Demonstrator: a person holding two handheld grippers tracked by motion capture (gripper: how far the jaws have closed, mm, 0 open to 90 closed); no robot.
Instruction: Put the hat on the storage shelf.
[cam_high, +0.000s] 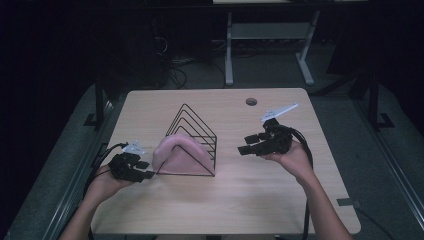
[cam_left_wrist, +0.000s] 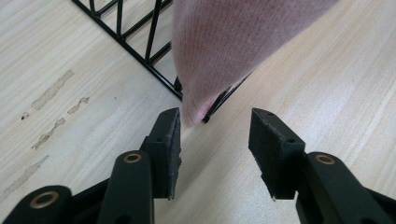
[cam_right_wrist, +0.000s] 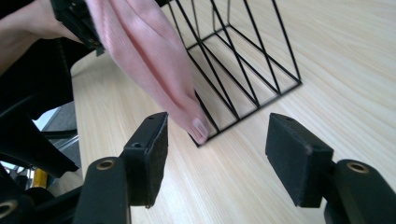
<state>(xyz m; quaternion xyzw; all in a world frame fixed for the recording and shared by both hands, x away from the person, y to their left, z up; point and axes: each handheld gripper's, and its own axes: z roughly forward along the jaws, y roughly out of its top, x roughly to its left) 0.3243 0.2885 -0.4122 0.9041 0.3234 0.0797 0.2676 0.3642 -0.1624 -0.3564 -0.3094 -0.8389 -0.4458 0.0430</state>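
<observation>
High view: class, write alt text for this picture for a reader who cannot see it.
A pink knitted cloth hangs draped over the front of a black wire rack on a wooden table. The left gripper and right gripper, one each side, are open and holding nothing.

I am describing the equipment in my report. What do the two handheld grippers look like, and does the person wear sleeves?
Both the left gripper and the right gripper are black, each with two blocky jaws faced with dark pads and brass-coloured pivot rivets. A pale three-cornered plate sits on top of each, and a black cable trails from each. No sleeves are visible on the forearms.
</observation>
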